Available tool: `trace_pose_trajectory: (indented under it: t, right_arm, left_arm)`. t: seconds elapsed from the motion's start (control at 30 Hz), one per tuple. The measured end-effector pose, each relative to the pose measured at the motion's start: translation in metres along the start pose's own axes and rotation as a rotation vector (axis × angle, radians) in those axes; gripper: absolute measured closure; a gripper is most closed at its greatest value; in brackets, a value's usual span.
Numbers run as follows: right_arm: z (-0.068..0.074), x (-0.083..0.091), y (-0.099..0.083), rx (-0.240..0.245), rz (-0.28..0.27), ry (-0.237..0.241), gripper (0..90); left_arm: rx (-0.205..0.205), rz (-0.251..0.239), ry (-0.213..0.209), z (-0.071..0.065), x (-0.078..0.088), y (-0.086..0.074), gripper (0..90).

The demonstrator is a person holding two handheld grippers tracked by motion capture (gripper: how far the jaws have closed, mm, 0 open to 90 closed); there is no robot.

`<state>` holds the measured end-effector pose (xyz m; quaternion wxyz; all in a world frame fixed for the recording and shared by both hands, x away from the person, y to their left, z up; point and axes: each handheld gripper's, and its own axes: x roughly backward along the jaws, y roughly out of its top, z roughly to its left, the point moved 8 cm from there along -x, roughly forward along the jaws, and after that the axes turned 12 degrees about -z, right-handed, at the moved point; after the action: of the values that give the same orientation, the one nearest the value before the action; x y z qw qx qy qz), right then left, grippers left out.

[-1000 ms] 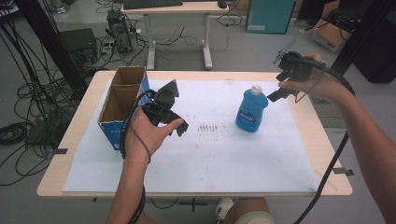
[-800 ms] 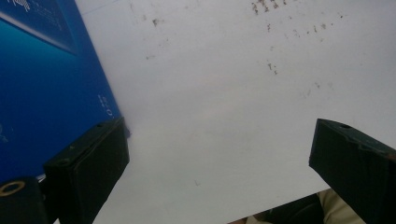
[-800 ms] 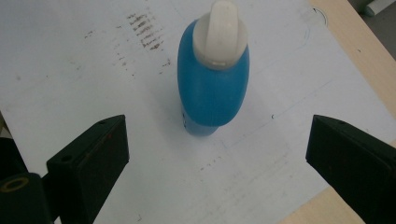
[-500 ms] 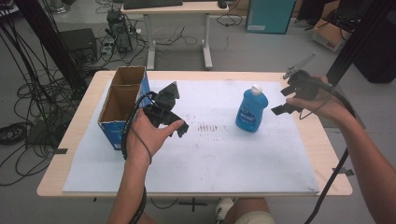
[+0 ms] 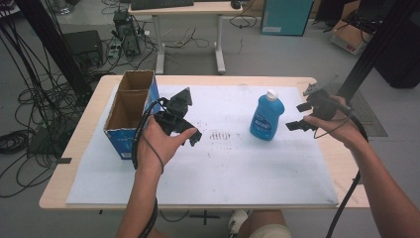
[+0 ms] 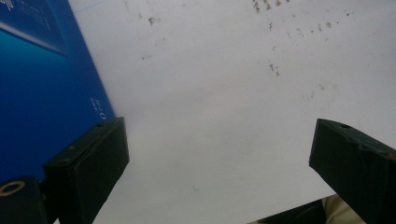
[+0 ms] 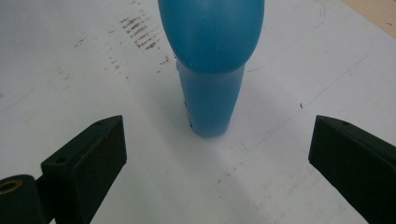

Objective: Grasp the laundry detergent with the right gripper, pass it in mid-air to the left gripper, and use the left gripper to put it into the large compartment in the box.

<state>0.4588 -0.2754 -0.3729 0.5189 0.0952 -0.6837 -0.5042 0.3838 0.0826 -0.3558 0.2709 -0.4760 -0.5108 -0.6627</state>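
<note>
bottle: a blue plastic detergent bottle with a white cap (image 5: 266, 119) stands upright on the right half of the sheet, well apart from the box; in the right gripper view its blue body (image 7: 210, 60) rises straight ahead, between the lines of the two jaws but beyond them, touched by neither.
right gripper: the black right gripper (image 5: 297, 121) is held just to the right of the bottle, jaws spread wide with nothing in them.
left gripper: the black left gripper (image 5: 194, 139) hangs over the sheet just beside the box, jaws wide apart and empty; its own view looks down on the white sheet (image 6: 224, 93) with the box's blue side (image 6: 42, 88) at its left.
box: an open cardboard box with blue printed sides (image 5: 130, 115), split into two compartments, sits at the left edge of the sheet.
surface: a light wooden table (image 5: 327, 87) covered by a large white sheet (image 5: 223, 173), with a patch of dark scuff marks (image 5: 220, 135) near the middle.
room: grey floor with black cables (image 5: 29, 99) at the left, a white-legged desk (image 5: 188, 29) behind, a teal cabinet (image 5: 287, 17), and a cardboard carton (image 5: 349, 37) at the far right.
</note>
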Motion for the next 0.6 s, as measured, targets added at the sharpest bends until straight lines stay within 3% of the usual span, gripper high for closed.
trace_pose_trajectory:
  t: [0.6]
  right_arm:
    - [0.0, -0.035, -0.017, 0.003, -0.121, -0.016, 3.3]
  left_arm:
    - [-0.004, 0.02, 0.004, 0.0, -0.009, 0.001, 5.2]
